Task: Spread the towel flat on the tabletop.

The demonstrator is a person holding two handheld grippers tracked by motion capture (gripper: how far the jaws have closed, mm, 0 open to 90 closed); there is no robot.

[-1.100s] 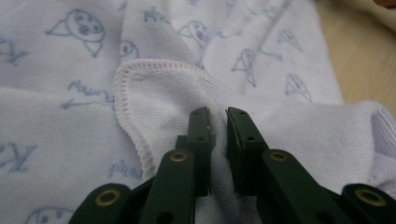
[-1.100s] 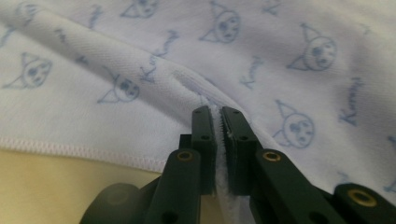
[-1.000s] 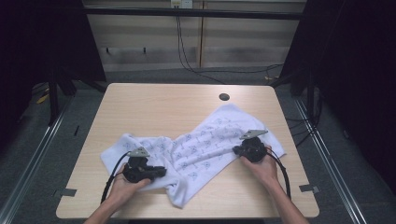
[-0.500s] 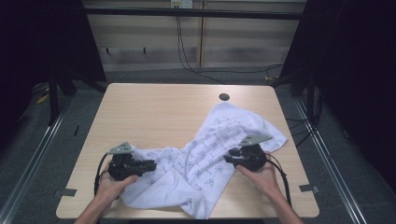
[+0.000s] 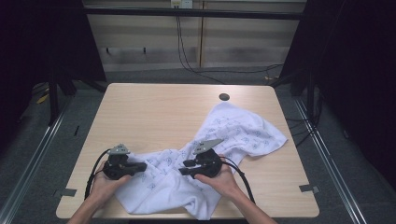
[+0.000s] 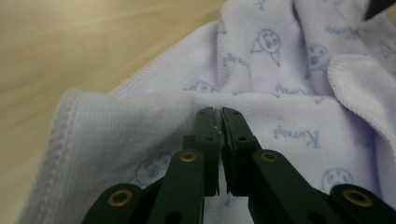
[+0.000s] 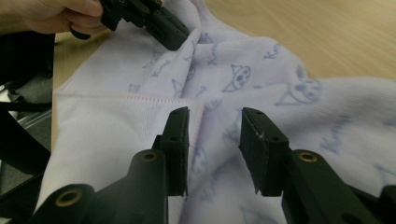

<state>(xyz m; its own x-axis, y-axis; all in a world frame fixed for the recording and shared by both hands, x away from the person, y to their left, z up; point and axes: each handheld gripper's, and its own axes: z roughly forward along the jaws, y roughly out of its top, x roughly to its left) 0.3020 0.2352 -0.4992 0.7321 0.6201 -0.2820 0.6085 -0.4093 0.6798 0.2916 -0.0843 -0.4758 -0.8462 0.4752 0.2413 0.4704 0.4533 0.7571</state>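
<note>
On the near left of the wooden surface (image 5: pixel 154 107), the left tool (image 5: pixel 139 167) lies level in the person's left hand (image 5: pixel 105 183), its tip on the left end of a white towel (image 5: pixel 243 133) printed with small blue cat faces and words. Seen along that tool, the two black jaws are pressed almost together, pinching a raised fold of the towel (image 6: pixel 299 116) near its stitched edge, having just closed further on it. From there the cloth runs in a crumpled band across the front of the surface, with one corner reaching the near edge, and then spreads up and to the right into a broader, flatter part that ends close to the right edge. Just right of the middle of the band, the right tool (image 5: pixel 186 168) rests on the towel in the right hand (image 5: pixel 219 179), pointing left toward the other tool. Its jaws have just been opening and stand apart with a clear gap, hovering over the towel (image 7: pixel 261 79) beside a hemmed edge, the pads not pressing on it. Beyond the cloth, near the far edge of the surface, sits a small dark round hole (image 5: pixel 224 97).
</note>
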